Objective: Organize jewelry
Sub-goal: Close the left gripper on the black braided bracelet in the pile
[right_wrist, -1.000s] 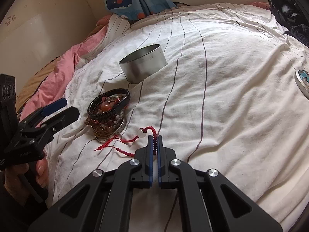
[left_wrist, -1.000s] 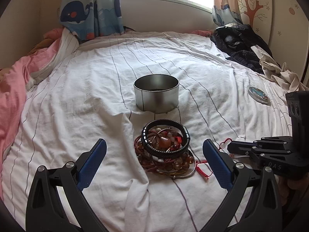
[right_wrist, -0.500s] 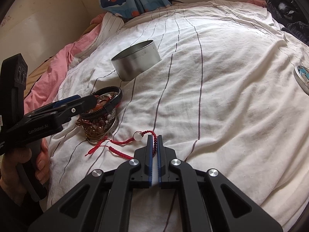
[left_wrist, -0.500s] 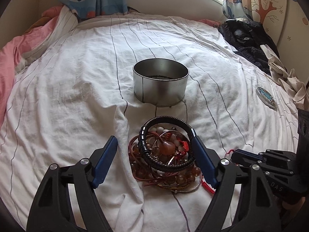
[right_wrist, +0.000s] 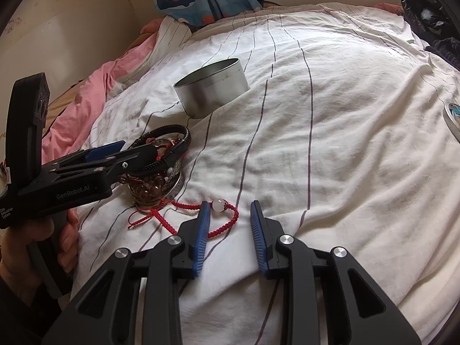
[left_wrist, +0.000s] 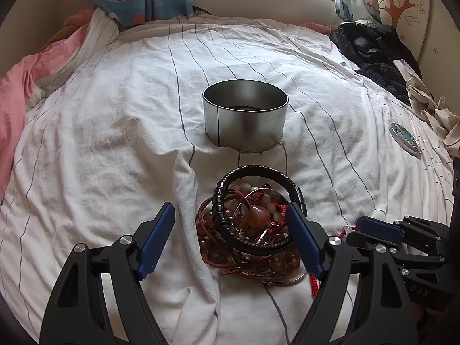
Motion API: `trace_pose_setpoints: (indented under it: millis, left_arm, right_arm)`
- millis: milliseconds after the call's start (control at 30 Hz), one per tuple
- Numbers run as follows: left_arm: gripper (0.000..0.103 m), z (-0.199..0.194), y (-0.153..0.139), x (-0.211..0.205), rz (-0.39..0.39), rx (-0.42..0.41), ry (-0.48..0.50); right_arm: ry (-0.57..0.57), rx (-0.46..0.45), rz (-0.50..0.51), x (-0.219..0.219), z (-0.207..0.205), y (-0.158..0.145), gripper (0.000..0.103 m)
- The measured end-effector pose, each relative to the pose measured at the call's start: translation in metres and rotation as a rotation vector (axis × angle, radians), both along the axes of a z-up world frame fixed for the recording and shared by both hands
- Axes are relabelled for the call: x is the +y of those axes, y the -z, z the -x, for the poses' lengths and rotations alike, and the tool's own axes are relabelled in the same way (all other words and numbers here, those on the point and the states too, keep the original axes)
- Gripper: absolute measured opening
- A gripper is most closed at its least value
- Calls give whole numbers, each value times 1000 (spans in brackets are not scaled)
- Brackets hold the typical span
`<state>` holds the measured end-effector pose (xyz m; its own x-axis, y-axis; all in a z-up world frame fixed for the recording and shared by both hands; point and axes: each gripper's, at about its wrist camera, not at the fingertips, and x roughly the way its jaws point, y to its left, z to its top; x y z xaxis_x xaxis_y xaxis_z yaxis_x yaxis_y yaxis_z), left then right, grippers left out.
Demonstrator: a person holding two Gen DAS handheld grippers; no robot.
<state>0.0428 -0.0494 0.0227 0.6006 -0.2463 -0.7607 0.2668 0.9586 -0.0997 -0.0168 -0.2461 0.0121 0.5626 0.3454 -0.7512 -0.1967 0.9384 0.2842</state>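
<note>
The left claw (left_wrist: 230, 230) stands wide apart over the heap of jewelry (left_wrist: 253, 230) on the bed (left_wrist: 115, 143), one blue finger on each side of the heap; its right finger (left_wrist: 302, 238) touches the black braided bracelet (left_wrist: 247, 241) that lies on top, while its left finger sits over a raised fold of sheet. Just past the heap stands an open round tin (left_wrist: 245, 115), with bare sheet all around it. The right claw (right_wrist: 230, 230) is open to a middling gap, holding nothing, low over the bed beside the heap. The red cord bracelet (right_wrist: 221, 215) with a pale bead lies flat on the sheet, its loop under the left finger and partly inside the gap. To the right, wide striped sheet runs unobstructed to a small round lid (left_wrist: 404, 140) near the bed's edge, with dark clothes (left_wrist: 373, 54) beyond.
</note>
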Motion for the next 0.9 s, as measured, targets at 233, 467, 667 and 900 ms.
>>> trace_pose_setpoints:
  millis: [233, 467, 667, 900]
  left_arm:
    - [29, 1, 2, 1, -22, 20, 28]
    - [27, 9, -6, 10, 19, 16, 36]
    - [20, 8, -5, 21, 30, 57, 29]
    - [13, 11, -3, 20, 20, 53, 32]
  right_arm:
    - [-3, -2, 4, 2, 0, 0, 33]
    - [-5, -4, 11, 3, 0, 1, 34]
    - [-9, -1, 2, 4, -1, 1, 38]
    - [-14, -3, 6, 5, -1, 1, 40]
